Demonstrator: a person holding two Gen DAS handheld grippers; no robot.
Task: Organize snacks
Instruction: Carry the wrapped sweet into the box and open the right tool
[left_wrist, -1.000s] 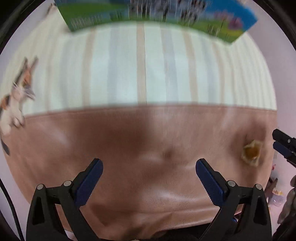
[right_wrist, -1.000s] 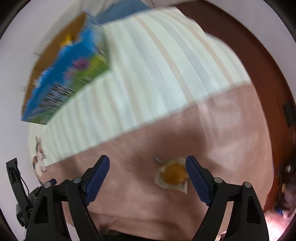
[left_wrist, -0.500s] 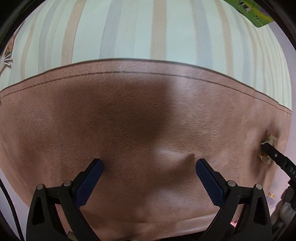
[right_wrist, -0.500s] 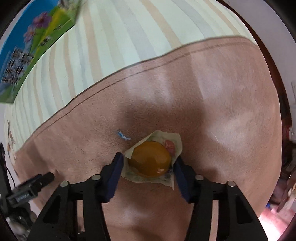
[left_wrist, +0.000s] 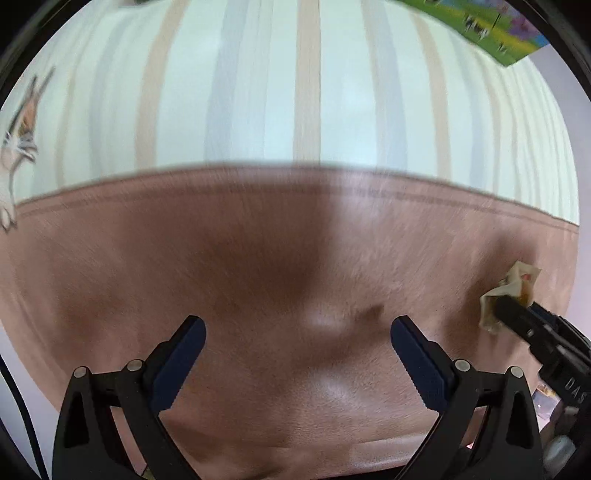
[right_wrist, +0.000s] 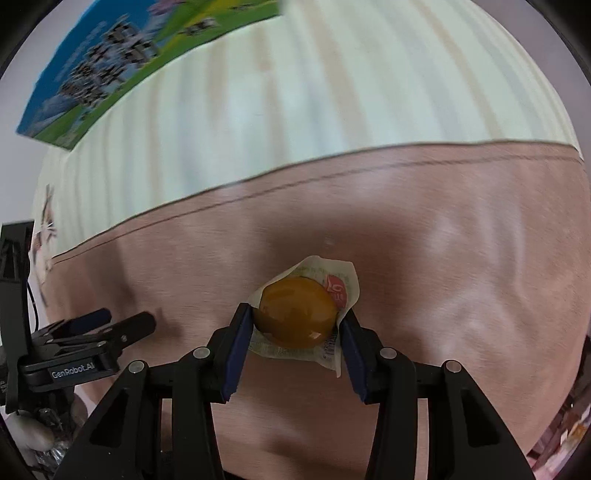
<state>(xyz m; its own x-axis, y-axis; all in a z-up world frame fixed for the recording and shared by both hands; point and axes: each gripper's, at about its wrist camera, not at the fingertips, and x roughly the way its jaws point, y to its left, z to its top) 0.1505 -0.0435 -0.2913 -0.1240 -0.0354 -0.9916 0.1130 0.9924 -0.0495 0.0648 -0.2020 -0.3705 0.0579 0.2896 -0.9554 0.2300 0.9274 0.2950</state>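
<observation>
Stretching across both views, the surface is a tan suede-like cover (right_wrist: 443, 258) that meets a pale striped cloth (right_wrist: 332, 92) along a stitched seam; whether a desk or a bed lies beneath it cannot be told. At the far edge sits a colourful printed carton (right_wrist: 110, 62) in blue and green, seemingly open-topped, and probably where the snacks belong. Nearer, the right tool (right_wrist: 295, 332) has dropped onto the one loose snack here, a sealed jelly cup (right_wrist: 295, 314) with an amber dome and a crinkled film lid bearing a red mark. A second ago that cup lay between wide-spread jaws; since then they have been closing, and now both blue pads press against the dome's flanks, pinching it where it rests on the tan cover, well apart from the carton. That settles the grasp, so the next step is likely a lift and a carry toward the carton, minding that the slick, rounded cup could squirt out of a two-point hold. The left tool (left_wrist: 295, 354) hangs spread with nothing between its fingers, pointing straight down at bare tan cover beside the action.
</observation>
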